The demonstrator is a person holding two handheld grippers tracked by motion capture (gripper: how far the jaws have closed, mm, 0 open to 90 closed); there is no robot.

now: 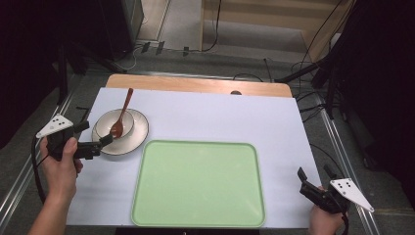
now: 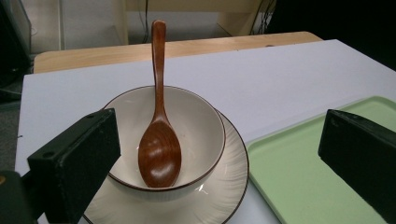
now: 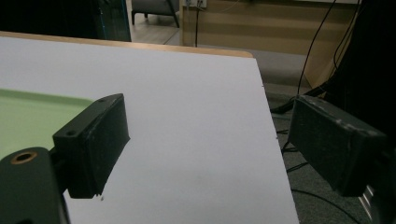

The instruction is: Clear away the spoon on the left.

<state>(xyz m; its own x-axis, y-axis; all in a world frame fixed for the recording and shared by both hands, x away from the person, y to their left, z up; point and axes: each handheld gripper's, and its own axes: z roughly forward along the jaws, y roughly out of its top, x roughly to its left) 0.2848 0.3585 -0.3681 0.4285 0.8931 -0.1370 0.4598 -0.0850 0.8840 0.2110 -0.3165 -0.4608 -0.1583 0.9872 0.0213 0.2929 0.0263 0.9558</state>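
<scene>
While both tongs gape, left tongs (image 1: 104, 141) flank bowl (image 2: 196, 126) with spoon (image 2: 159, 149).

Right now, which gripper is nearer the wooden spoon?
Left. The left gripper sits open at the near left edge of the plate, just short of the bowl holding the wooden spoon. The right gripper is open across the table, past the green tray.

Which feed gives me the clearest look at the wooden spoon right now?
The left gripper view: the wooden spoon sits close up, head down in the bowl, handle leaning over the far rim. The high view shows the same spoon small and from above, on the plate. The right gripper view faces the table's bare corner and a strip of green tray.
</scene>
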